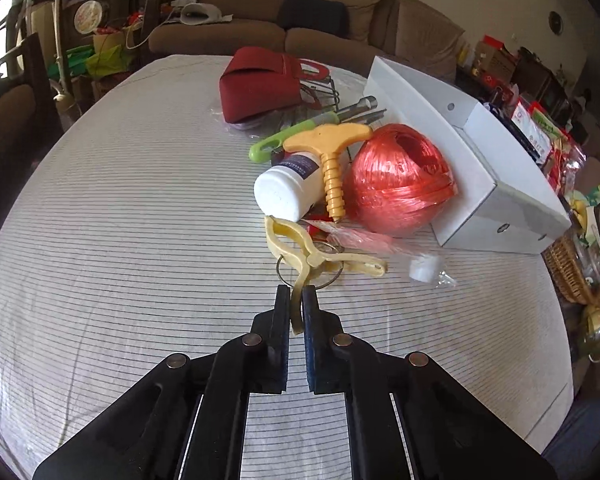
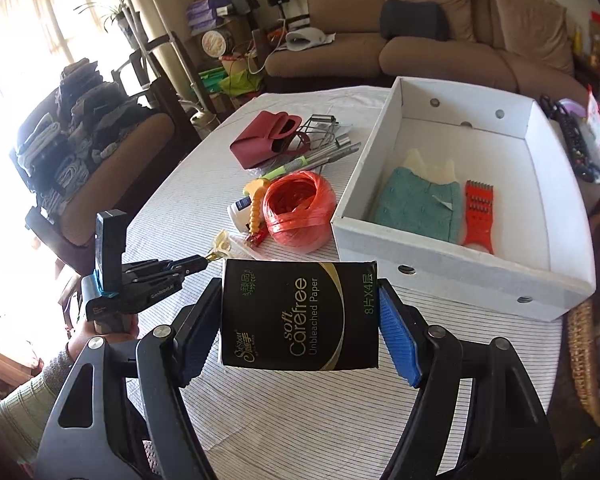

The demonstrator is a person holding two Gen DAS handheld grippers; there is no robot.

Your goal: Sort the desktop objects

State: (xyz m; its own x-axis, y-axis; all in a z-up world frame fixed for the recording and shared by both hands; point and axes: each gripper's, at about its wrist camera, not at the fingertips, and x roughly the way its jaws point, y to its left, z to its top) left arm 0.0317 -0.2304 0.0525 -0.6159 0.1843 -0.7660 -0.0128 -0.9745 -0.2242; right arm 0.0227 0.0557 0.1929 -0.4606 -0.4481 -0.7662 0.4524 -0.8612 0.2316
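- the right gripper point(image 2: 300, 320) holds the tissue pack point(image 2: 300, 316) across its wide fingers.
- the white box point(image 2: 452, 264) sits just ahead, a bit right.
- the left gripper point(image 1: 297, 300) pinches the yellow clip point(image 1: 320, 254), which sticks out forward.

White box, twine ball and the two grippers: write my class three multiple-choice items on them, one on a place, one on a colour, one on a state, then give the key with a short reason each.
1. Where does the orange comb lie?
A. inside the white box
B. on the striped cloth
C. on the sofa

2. What colour is the twine ball?
A. green
B. red-orange
C. white

3. What is the right gripper doing?
A. standing open with nothing in it
B. clamping a black tissue pack
C. holding a bottle

Key: 1 A, the comb lies on the box floor beside a teal cloth. 2 B, its glossy strands are red-orange in both views. 3 B, the pack sits between both fingers, while the left gripper pinches a yellow clip.
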